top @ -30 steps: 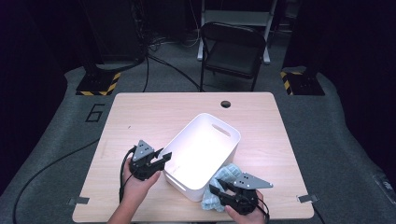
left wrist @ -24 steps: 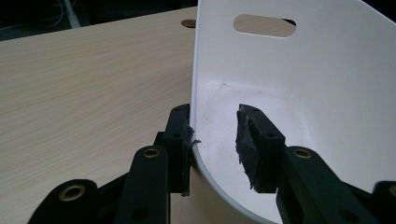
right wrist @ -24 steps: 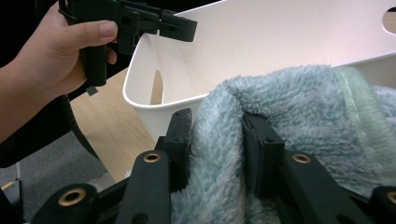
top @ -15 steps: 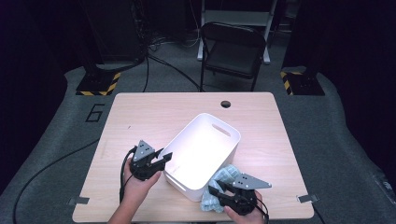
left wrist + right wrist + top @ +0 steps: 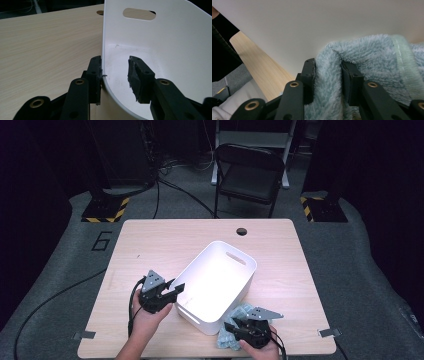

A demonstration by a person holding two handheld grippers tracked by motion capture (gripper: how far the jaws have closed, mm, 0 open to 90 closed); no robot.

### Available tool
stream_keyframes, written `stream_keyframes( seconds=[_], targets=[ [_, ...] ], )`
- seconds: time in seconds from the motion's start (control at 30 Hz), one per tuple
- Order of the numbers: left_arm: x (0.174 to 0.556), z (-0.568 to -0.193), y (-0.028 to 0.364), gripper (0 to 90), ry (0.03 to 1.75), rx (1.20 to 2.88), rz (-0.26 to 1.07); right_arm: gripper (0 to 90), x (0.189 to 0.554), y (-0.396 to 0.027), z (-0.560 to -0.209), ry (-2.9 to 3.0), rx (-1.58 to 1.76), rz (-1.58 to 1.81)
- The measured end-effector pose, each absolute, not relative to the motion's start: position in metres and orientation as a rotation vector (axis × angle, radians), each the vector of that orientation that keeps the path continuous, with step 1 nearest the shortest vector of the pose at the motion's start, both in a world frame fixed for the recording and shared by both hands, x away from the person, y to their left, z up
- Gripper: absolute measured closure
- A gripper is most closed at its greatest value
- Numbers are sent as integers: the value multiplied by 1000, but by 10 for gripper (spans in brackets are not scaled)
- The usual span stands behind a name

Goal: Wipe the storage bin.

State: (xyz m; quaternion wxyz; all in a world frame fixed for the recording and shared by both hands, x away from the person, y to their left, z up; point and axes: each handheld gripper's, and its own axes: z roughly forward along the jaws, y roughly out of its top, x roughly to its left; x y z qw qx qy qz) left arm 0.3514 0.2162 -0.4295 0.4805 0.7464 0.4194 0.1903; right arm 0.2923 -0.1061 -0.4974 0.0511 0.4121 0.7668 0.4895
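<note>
Right tool (image 5: 327, 75) clamped on towel (image 5: 367, 57); left tool (image 5: 114, 75) open, straddling bin (image 5: 216, 285) rim.

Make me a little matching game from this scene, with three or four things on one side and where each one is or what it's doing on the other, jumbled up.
Things:
1. white tub
2. fluffy blue-green towel
3. left hand-held gripper
4. black chair

Place or state:
A. on the floor beyond the table's far edge
B. jaws astride the tub's wall, one outside and one inside
C. pinched between the jaws of the right hand-held gripper
D. on the table, standing open with nothing inside

Pairs: 1-D, 2-C, 3-B, 4-A
</note>
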Motion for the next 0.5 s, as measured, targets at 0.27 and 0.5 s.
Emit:
stream_keyframes(
  seconds=[0.27,0.5],
  targets=[
    [351,-429,215,628,1022,1828,474,654,286,-104,-482,2304,1225,1502],
    [351,-429,214,624,1021,1835,475,651,273,-102,-451,2250,1115,1597]
  ],
)
